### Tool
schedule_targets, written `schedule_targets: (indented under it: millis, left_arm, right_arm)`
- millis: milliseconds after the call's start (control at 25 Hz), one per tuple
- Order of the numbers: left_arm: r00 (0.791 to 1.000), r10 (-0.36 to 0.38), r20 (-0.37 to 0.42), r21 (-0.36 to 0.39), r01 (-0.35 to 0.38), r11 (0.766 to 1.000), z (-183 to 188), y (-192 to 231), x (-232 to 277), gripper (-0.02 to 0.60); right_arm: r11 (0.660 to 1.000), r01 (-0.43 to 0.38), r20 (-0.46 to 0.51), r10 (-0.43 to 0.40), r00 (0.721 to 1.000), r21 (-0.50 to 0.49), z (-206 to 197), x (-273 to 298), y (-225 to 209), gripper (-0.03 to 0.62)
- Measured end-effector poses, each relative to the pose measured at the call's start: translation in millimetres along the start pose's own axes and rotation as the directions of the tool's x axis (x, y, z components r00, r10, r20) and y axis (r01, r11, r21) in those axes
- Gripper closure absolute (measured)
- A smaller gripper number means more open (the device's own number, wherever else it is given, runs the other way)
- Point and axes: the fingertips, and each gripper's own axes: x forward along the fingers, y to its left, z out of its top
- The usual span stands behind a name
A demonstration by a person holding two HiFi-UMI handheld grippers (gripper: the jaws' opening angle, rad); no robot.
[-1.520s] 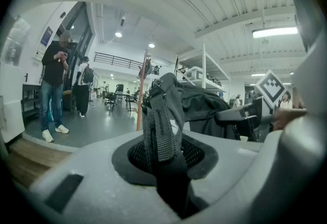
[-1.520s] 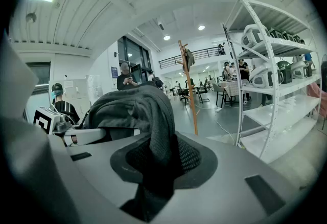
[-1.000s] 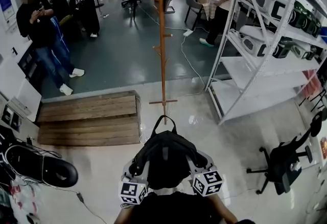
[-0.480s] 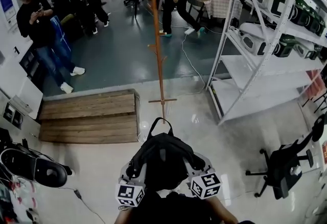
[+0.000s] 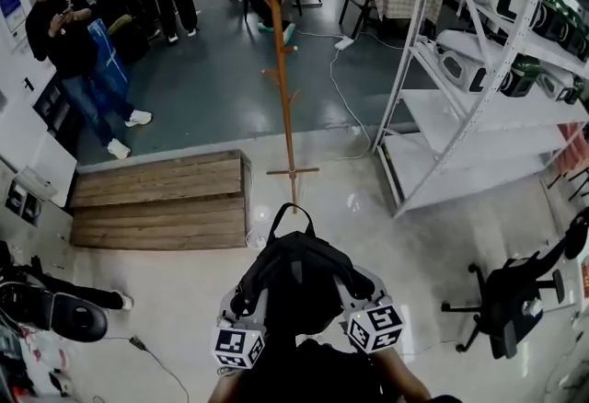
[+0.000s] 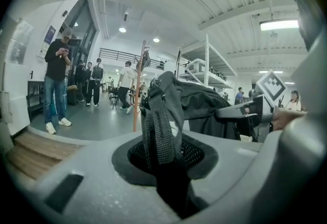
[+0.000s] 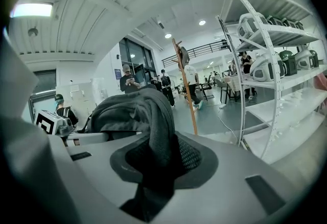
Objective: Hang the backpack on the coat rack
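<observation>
A black backpack (image 5: 294, 277) hangs between my two grippers, low in the head view, with its top handle loop toward the rack. My left gripper (image 5: 247, 305) is shut on the left mesh shoulder strap (image 6: 157, 126), which runs down between its jaws. The right gripper (image 5: 357, 293) is shut on the other mesh strap (image 7: 159, 138). A tall wooden coat rack (image 5: 282, 70) stands straight ahead on its cross base, a short way beyond the backpack. The coat rack (image 6: 137, 90) shows in the left gripper view, and the coat rack (image 7: 186, 85) in the right gripper view, with something dark hanging near its top.
A low wooden platform (image 5: 161, 201) lies left of the rack's base. White metal shelving (image 5: 460, 116) with appliances stands to the right, and a black office chair (image 5: 513, 300) at the near right. Cables and dark gear (image 5: 51, 318) lie at the left. Several people stand farther back.
Both grippers and the backpack have come closer to the coat rack, whose base now sits just beyond the handle loop. People in the background have walked to the left.
</observation>
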Motion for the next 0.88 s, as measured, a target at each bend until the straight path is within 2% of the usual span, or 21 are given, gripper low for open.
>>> schedule_targets:
  millis: [360,880]
  left_arm:
    - [0.999,-0.048,-0.012,-0.022,0.048,0.999,3,30,62,0.48]
    - [0.993,-0.114,-0.016,-0.018,0.114,0.993,46,146,152,0.482]
  right_arm:
    - [0.999,0.038,-0.022,-0.038,0.999,0.003,14,54,-25,0.496]
    - [0.996,0.087,-0.008,-0.087,0.996,0.027,66,188,-20,0.496]
